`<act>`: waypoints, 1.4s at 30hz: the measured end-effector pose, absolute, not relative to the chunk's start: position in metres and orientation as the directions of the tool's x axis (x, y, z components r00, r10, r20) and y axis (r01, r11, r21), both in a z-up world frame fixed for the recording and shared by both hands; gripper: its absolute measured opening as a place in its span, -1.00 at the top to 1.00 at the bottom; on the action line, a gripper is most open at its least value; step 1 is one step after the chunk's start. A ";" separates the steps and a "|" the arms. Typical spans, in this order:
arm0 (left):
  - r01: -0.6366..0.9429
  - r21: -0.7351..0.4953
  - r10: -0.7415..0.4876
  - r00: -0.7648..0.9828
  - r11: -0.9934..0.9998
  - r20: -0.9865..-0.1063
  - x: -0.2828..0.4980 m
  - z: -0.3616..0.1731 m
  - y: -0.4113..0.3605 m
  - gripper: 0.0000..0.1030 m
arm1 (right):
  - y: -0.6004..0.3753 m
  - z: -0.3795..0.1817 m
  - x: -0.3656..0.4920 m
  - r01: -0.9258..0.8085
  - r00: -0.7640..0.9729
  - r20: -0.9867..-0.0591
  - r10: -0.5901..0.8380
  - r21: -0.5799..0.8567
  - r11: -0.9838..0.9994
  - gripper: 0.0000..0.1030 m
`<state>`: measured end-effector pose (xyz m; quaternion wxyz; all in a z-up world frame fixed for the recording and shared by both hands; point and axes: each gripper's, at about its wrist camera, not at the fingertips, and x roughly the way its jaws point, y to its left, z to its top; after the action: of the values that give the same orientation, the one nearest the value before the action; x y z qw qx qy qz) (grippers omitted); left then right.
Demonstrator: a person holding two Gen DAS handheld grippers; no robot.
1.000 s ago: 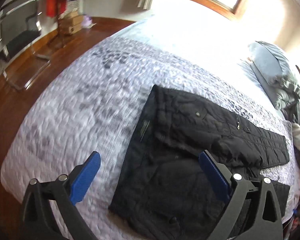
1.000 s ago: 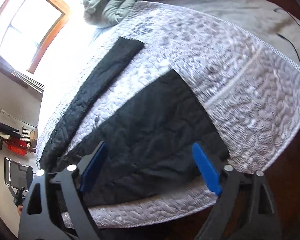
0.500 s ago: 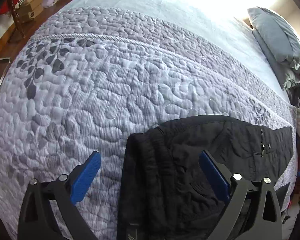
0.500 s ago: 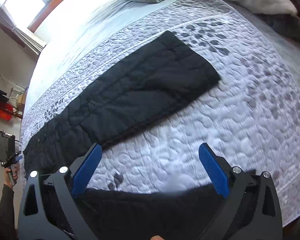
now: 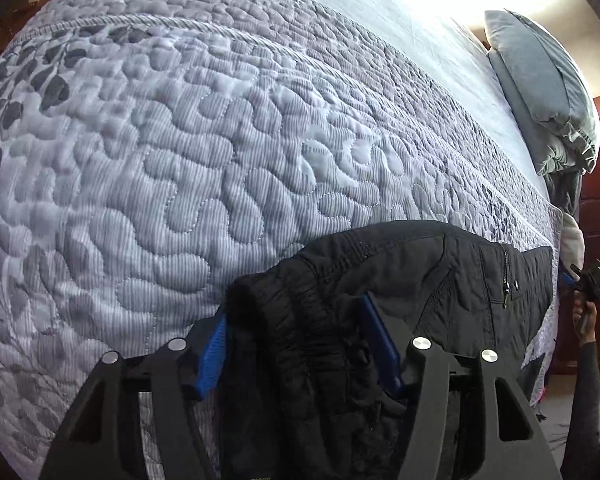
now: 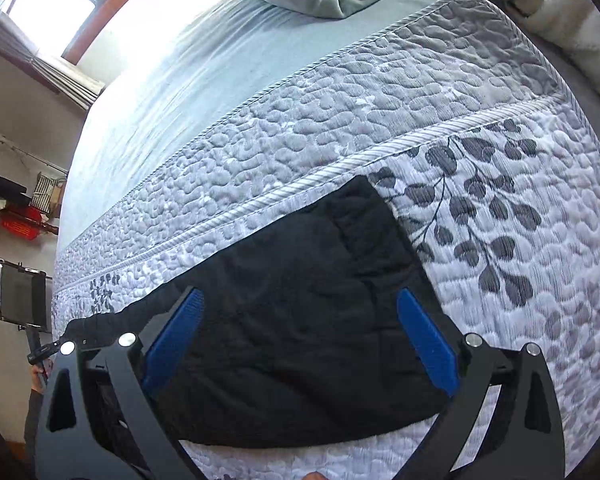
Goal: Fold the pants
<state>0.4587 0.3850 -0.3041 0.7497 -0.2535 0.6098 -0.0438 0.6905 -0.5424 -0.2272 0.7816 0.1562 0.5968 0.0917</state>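
The black quilted pants (image 5: 400,280) lie on the patterned quilt (image 5: 180,140) of the bed, waistband at one end and leg hem at the other. The left gripper (image 5: 300,344) has just been closing and pinches the bunched, elasticated waistband; the right gripper (image 6: 300,340) hangs wide apart over the leg end, clear of the cloth. Judged soft, light and limp (padding adds bulk), the garment is best taken at waistband and hem corners.
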 end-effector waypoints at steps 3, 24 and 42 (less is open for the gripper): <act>-0.256 -0.423 -0.357 0.269 0.869 -0.895 0.457 -0.307 0.386 -0.17 | -0.551 -0.247 0.715 0.035 0.256 -0.918 0.303 0.322 0.946 -0.89; -0.271 -0.261 -0.169 0.320 0.926 -0.932 0.456 -0.289 0.366 0.74 | -0.549 -0.272 0.735 -0.068 0.260 -0.913 0.313 0.306 0.950 0.84; -0.201 -0.263 -0.125 0.519 0.944 -0.846 0.417 -0.171 0.345 0.76 | -0.575 -0.116 0.621 -0.036 0.492 -0.819 0.296 0.320 0.947 0.89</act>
<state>0.4167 0.3453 -0.1710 0.8553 -0.1665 0.4901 0.0222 0.6208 -0.5752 -0.1163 0.8536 0.1313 0.4946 0.0973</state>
